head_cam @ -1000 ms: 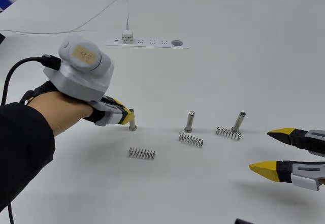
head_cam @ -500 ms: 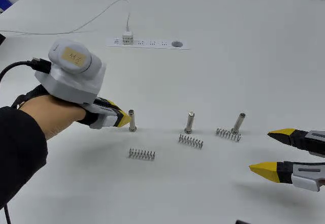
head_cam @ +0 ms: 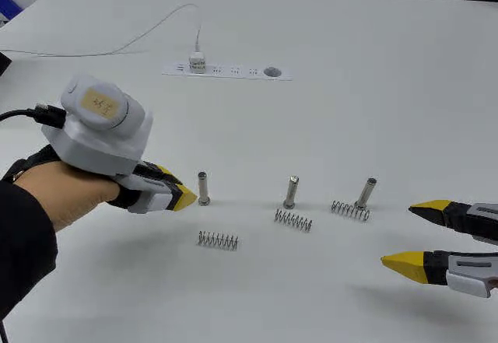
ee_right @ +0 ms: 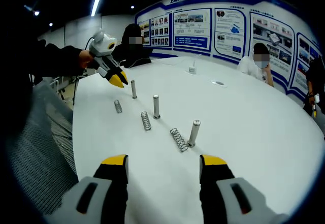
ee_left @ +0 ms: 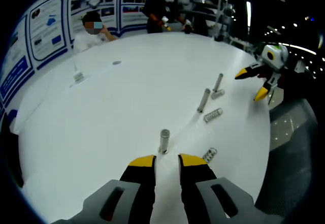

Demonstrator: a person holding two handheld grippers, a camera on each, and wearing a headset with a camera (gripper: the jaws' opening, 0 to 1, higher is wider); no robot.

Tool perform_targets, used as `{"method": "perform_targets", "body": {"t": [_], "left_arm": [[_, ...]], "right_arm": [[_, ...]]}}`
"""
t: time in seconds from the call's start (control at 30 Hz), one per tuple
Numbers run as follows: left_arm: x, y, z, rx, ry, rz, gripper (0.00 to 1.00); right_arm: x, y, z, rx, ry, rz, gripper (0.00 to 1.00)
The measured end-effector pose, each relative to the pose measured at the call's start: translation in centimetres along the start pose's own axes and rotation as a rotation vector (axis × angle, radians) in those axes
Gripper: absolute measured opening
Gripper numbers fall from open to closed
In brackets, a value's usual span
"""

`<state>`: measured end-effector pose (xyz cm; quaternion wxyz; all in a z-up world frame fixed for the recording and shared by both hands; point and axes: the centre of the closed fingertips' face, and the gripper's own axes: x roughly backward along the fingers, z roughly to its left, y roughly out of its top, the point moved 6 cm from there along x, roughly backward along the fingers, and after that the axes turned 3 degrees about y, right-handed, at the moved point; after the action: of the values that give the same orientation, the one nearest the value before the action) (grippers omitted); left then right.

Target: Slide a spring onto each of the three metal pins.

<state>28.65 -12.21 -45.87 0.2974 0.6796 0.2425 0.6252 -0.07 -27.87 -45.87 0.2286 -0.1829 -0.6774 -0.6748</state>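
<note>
Worktop: white and flat; it carries every item listed below.
Left pin: metal, upright, bare, at the left end of a row that runs along the near half of the worktop.
Middle pin: metal, upright, bare, mid-row.
Right pin: metal, standing, bare, at the right end of the row.
Left spring: lies flat, apart from the left pin, closer to the near edge.
Middle spring: lies flat, just in front of the middle pin.
Right spring: lies flat, with one end at the foot of the right pin.
Left gripper: held in a hand. The yellow jaws are parted by a narrow gap and hold nothing. The tips are just beside the left pin, not touching it.
Right gripper: the jaws are spread wide and empty. It hovers low near the right side of the worktop, pointing toward the row, well apart from the right pin.
Power strip: white, toward the far edge, with a plug and a cable trailing to the left.
</note>
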Motion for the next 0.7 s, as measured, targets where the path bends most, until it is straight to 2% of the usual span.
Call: {"method": "perform_targets", "body": {"t": [0.3, 0.7], "left_arm": [[0.4, -0.4, -0.3, -0.001, -0.008, -0.010, 0.19], [0.8, -1.2, -0.6, 0.002, -0.016, -0.014, 0.21]], "right_arm": [[-0.2, 0.7, 0.7, 0.011, 0.023, 0.006, 0.55], [-1.6, 2.5, 2.0, 0.070, 0.096, 0.030, 0.52]]}}
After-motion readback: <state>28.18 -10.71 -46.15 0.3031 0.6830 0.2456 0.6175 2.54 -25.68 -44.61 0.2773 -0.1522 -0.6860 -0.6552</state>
